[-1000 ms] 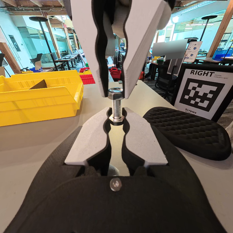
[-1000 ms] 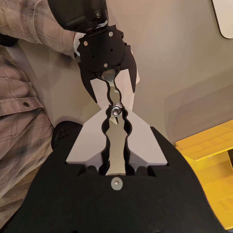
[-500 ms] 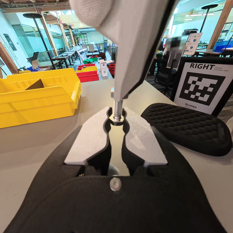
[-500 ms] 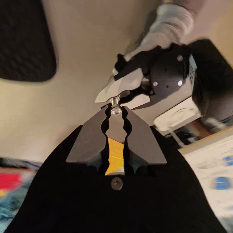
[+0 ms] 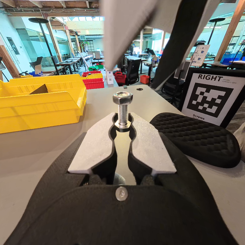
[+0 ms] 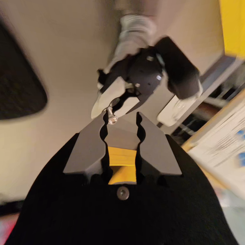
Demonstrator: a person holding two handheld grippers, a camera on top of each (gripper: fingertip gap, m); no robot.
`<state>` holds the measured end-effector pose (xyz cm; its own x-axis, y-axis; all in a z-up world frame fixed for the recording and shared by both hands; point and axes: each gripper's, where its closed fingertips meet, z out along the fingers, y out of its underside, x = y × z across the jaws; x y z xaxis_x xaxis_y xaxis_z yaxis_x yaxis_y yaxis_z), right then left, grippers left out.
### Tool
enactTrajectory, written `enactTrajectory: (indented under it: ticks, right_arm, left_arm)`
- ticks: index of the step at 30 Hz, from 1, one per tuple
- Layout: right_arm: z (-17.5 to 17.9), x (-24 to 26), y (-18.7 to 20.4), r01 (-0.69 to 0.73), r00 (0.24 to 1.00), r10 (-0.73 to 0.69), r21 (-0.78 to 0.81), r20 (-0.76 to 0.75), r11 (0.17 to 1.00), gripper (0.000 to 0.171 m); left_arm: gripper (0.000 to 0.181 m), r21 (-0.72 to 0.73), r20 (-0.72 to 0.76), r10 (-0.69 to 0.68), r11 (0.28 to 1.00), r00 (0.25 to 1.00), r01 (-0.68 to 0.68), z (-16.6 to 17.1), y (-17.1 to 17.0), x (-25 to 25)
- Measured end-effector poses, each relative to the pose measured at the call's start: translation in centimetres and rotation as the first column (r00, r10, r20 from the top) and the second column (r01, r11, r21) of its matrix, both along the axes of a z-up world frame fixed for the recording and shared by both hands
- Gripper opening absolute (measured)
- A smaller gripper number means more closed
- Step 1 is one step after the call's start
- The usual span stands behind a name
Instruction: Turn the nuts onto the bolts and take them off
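A silver bolt stands upright with its hex head on top. Its lower end is threaded into a nut. My left gripper is shut on that nut and holds it just above the table. My right gripper is open and empty. In the left wrist view it hangs blurred above the bolt, with its fingers clear of the head. In the right wrist view the bolt head sits just inside the right gripper's left fingertip, and the left gripper holds the bolt from behind.
A yellow bin stands at the left on the beige table. A black textured pad lies at the right, with a framed marker sign behind it. Red and yellow bins stand farther back.
My right gripper was shut on the bolt head and rotated around it. It has now opened, let go and drawn up off the head. My left gripper still holds the nut.
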<state>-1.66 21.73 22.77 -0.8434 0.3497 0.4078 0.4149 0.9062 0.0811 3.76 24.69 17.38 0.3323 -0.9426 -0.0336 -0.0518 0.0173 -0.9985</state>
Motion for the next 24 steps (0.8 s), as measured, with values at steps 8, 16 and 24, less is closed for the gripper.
enactTrajectory:
  ticks: [8, 16, 24]
  right_arm:
    - [-0.6, 0.9, 2.0, 0.694, 0.61, -0.773, -0.586, 0.172, 0.418, 0.039]
    - [-2.4, 1.2, 1.8, 0.708, 0.598, -0.779, -0.58, 0.189, 0.402, 0.015]
    - [-2.6, 1.5, 1.2, 0.478, 0.871, -0.479, -0.416, 0.11, 0.774, 0.016]
  left_arm:
    - [0.015, -0.005, 0.004, 0.004, 1.0, 1.0, -0.004, 0.0, 0.1, 0.0]
    - [0.015, -0.01, 0.013, 0.006, 1.0, 1.0, -0.006, 0.1, 0.1, -0.1]
    - [0.015, 0.001, -0.002, -0.003, 1.0, 1.0, 0.003, 0.0, -0.1, 0.1]
